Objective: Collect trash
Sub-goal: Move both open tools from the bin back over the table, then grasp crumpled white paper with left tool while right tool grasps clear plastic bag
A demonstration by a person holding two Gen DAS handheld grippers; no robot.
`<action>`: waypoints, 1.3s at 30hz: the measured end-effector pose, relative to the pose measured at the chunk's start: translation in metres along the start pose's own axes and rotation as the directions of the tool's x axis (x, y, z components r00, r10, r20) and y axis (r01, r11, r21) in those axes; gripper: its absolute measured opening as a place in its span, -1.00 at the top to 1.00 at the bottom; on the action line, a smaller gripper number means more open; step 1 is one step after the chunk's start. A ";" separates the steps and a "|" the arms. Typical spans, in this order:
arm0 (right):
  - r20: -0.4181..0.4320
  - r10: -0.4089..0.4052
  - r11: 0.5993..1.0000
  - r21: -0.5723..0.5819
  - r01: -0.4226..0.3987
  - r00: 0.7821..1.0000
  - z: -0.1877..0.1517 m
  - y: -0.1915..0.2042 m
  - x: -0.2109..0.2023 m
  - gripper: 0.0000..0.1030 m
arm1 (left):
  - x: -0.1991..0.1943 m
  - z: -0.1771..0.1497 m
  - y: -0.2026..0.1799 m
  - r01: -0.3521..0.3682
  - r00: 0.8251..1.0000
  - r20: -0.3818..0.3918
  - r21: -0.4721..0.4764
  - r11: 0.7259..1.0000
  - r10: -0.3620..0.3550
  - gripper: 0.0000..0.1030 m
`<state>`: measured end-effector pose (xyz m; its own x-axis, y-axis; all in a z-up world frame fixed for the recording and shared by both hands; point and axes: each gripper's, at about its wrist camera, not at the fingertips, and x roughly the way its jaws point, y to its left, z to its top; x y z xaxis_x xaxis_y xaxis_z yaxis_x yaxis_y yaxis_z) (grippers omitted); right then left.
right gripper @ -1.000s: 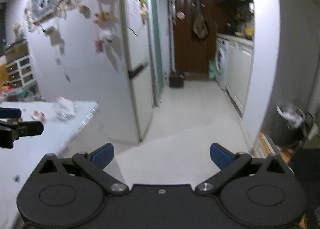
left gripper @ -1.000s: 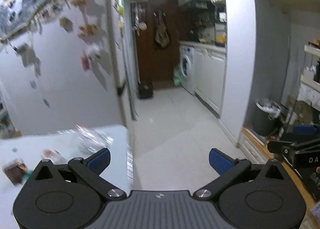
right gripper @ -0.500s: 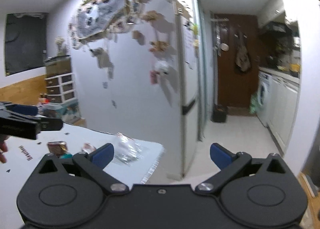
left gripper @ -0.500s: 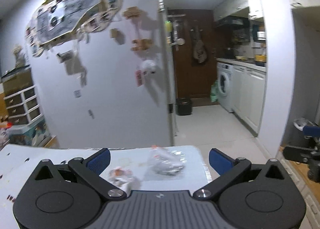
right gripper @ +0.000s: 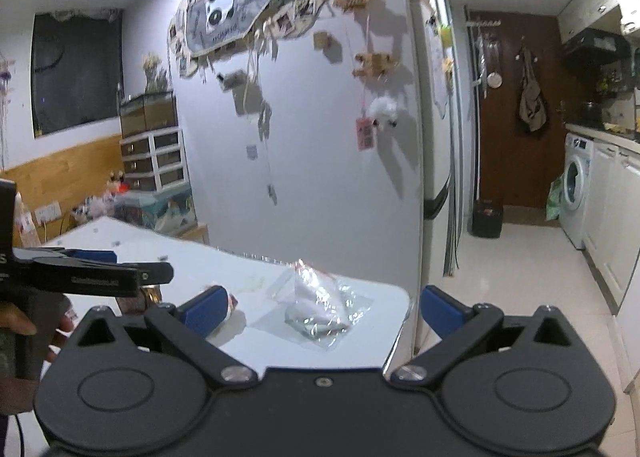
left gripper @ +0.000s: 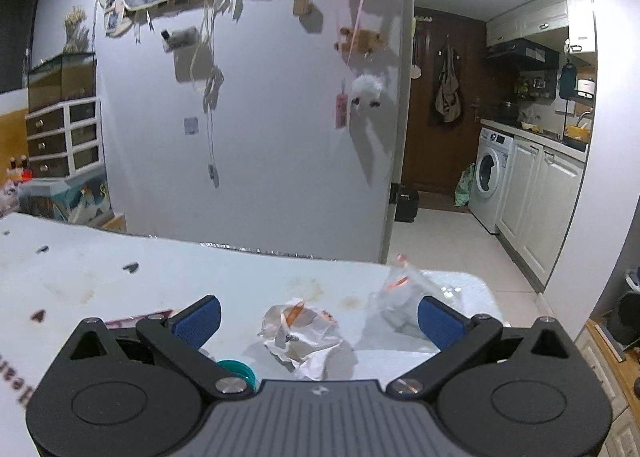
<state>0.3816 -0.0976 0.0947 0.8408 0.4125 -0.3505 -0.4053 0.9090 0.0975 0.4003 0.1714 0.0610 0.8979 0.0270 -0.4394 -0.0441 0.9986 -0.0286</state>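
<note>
A crumpled white wrapper [left gripper: 302,335] lies on the white table [left gripper: 120,281], between the open fingers of my left gripper [left gripper: 318,319]. A clear plastic bag [left gripper: 400,297] lies just right of it near the table's corner; it also shows in the right wrist view [right gripper: 324,303]. A teal lid [left gripper: 236,367] peeks out under the left finger. My right gripper [right gripper: 320,307] is open and empty, hovering before the bag. The left gripper shows from the side in the right wrist view [right gripper: 92,273].
A fridge side [left gripper: 260,137] covered in magnets and photos stands behind the table. A kitchen corridor with a washing machine [left gripper: 486,177] and white cabinets [left gripper: 540,209] runs at right. A dark bin [left gripper: 628,313] sits at the far right. Drawers [right gripper: 154,161] stand at left.
Both grippers have swung left from the corridor toward the table and come closer to it. The wrapper now lies between the left fingers and the bag before the right ones.
</note>
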 end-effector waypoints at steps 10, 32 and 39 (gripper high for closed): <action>-0.051 0.007 1.000 -0.023 -0.009 0.999 -0.007 0.009 0.064 -1.00 | 0.071 -0.021 0.021 0.049 0.997 -0.058 -0.051 0.997 -0.052 -1.00; -0.242 -0.116 0.937 0.296 0.187 0.963 0.010 0.019 0.223 -1.00 | 0.126 -0.028 0.027 0.118 0.989 -0.110 0.168 0.979 -0.101 -1.00; -0.343 -0.141 0.911 0.322 0.257 0.929 -0.006 0.025 0.260 -1.00 | 0.125 -0.028 0.031 0.134 0.986 -0.118 0.148 0.980 -0.117 -0.97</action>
<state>0.5878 0.0322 0.0003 0.7150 0.2342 -0.6588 -0.0372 0.9536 0.2986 0.4986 0.2043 -0.0202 0.8391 -0.0953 -0.5356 0.1419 0.9888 0.0464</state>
